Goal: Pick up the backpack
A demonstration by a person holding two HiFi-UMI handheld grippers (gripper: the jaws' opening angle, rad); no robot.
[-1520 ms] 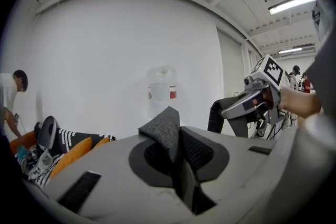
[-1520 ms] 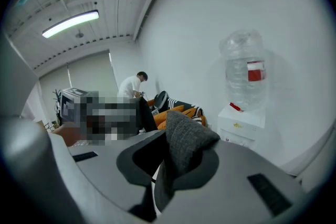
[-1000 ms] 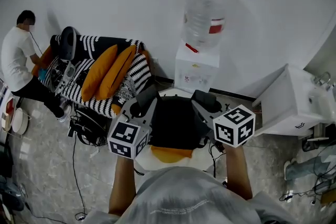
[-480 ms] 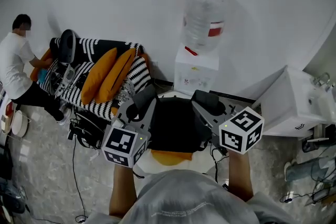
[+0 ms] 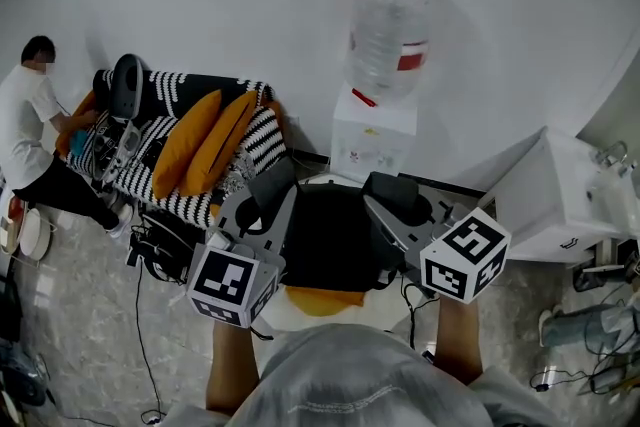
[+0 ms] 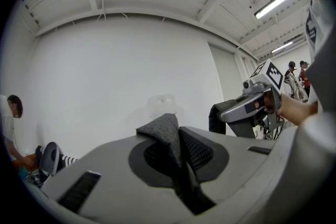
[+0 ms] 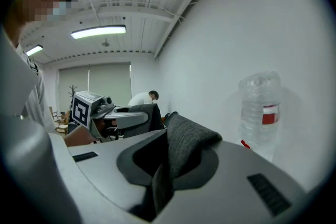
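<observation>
Near six o'clock, the left gripper and right gripper each pinched the black backpack's coarse woven straps.

Black backpack, orange cushions, black-and-white striped sofa

Backpack apparently before dispenser, sofa left

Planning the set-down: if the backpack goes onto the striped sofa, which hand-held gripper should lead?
Left, probably: the left hand-held gripper, shut on the backpack, is on the striped sofa side; the right hand-held gripper is farther.
</observation>
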